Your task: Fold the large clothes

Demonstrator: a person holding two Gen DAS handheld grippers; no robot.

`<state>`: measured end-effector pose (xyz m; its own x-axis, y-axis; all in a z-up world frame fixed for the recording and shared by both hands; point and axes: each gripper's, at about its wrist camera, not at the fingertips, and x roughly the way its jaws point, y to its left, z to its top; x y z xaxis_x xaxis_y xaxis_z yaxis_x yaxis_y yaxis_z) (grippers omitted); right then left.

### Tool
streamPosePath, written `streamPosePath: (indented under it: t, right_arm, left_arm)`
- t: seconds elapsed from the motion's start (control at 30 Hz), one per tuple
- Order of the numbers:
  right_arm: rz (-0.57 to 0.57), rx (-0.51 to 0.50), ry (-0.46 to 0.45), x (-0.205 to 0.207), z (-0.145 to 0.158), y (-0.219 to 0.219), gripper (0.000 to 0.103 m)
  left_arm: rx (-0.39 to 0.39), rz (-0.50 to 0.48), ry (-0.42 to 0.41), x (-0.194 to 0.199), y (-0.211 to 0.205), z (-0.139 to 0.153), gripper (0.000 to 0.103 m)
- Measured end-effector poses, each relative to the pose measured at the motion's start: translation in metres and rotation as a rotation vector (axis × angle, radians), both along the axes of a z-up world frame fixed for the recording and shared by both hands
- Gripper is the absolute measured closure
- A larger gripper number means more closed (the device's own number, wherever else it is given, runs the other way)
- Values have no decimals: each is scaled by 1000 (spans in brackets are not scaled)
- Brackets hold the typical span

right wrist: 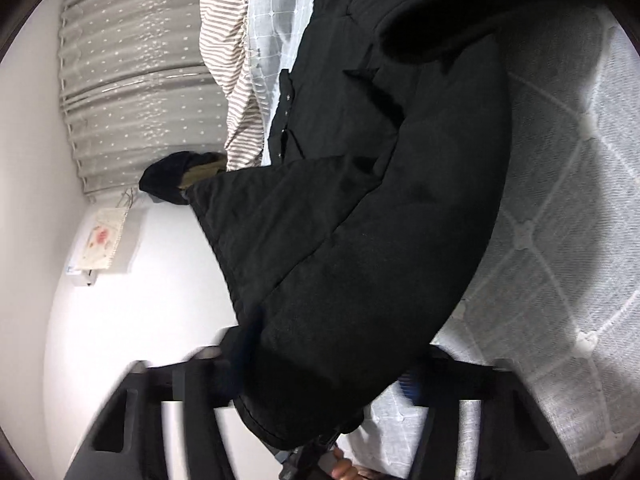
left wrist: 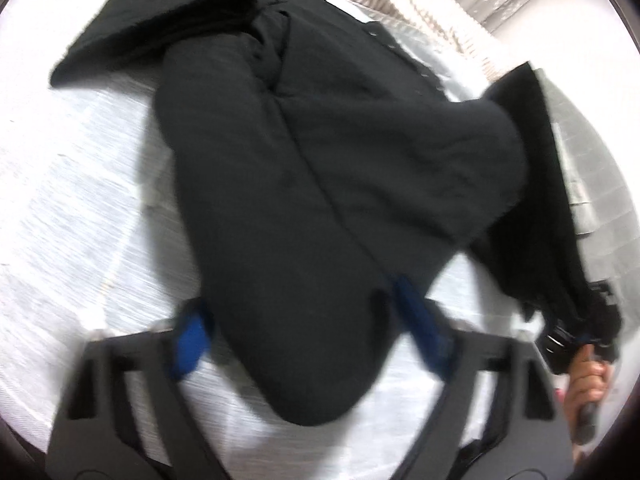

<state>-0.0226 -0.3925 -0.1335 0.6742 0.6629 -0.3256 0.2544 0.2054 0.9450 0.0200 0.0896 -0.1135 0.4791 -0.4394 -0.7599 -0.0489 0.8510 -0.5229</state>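
Observation:
A large black padded coat [left wrist: 320,152] lies on a pale quilted bedspread [left wrist: 72,200]. In the left wrist view its sleeve [left wrist: 288,320] runs down between my left gripper's [left wrist: 304,328] blue-padded fingers [left wrist: 192,340], which stand wide apart around it. At the right edge of that view a hand holds my right gripper [left wrist: 576,340], which lifts the coat's hem. In the right wrist view the coat [right wrist: 360,240] is bunched between my right gripper's [right wrist: 320,376] fingers and hides both tips.
A brown-striped blanket [right wrist: 236,80] lies at the far side of the bed. A pale dotted curtain [right wrist: 132,88] and a white wall [right wrist: 132,300] with a small hanging picture [right wrist: 100,240] are beyond. A dark garment [right wrist: 176,178] lies by the blanket.

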Motion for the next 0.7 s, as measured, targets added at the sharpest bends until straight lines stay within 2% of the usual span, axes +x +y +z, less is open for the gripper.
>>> streamPosePath:
  t: [0.03,0.07,0.1,0.13,0.17,0.23,0.33,0.43,0.6,0.7]
  right_arm:
    - [2,-8,-3,0,2,0,79]
    - [-2,-32,-13,-2,6,-1,81]
    - [-3,-50,-20,-4,9,-2,86]
    - [-3,-95,-36,-7,18,-5,88]
    - [-4,-124,-47,-10,25,-7,89]
    - [-8,-197,-68,-18,41,-14,91]
    - [-10,-329,-94,-32,67,-28,92]
    - [-14,-463,-93,-48,93,-45,92]
    - [34,-586,-77,-70,109,-58,93]
    - [97,-690,-54,-86,107,-60,93]
  left_arm:
    - [0,-1,3,0,0,0,49]
    - [11,0,-1,-1,1,2,58]
    - [14,-3,-1,-2,3,3,77]
    - [3,-3,1,-5,9,7,89]
    - [-12,-5,-1,-7,14,11,92]
    - [-24,-19,-26,-12,26,32,93]
    - [10,-36,-99,-30,43,72,94]
    - [40,-47,-132,-45,63,101,95]
    - [146,-72,-150,-62,90,125,96]
    - [207,-110,-117,-66,94,115,95]
